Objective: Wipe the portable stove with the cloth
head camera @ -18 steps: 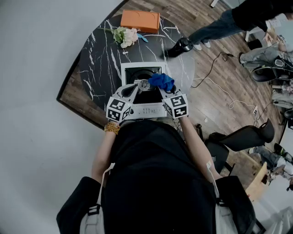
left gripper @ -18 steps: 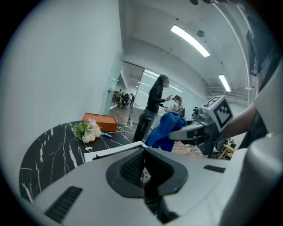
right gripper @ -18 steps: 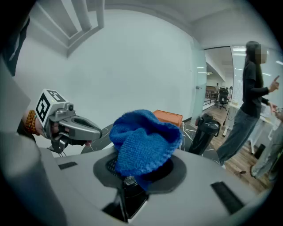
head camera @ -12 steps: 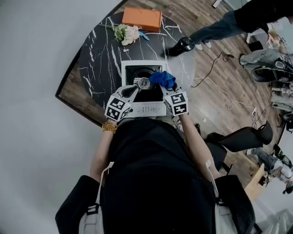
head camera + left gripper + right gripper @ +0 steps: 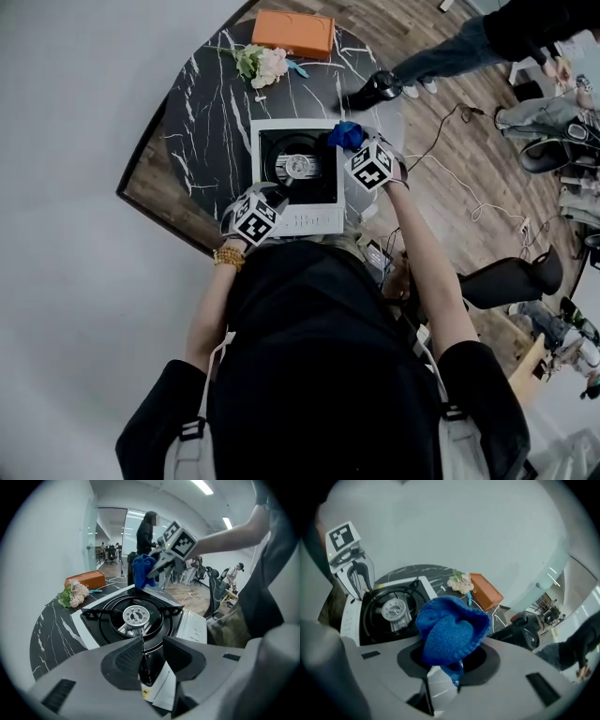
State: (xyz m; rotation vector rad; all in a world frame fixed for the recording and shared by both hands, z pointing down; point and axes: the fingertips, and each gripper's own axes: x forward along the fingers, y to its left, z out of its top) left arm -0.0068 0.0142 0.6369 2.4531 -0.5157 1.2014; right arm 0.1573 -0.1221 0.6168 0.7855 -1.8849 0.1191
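We held the right gripper at the upper right corner of the portable stove. Its jaws were closed on the bunched blue cloth, which bulged out above them in the right gripper view. The stove sat in the middle of the dark marbled bench, with its white control strip nearest us and its longer side running up the head view. The left gripper rested at the stove's lower left corner. Its jaws stood only narrowly apart with that corner between them, and we judged them clamped there to steady it.

From the cloth, the black top and the round burner lay down and to the left in the frame. The cloth looked poised at the rim, and we could not tell whether it touched. The right hand was plainly the nearer one. We judged the wipe would call for lowering the cloth and sweeping it leftward across the top.
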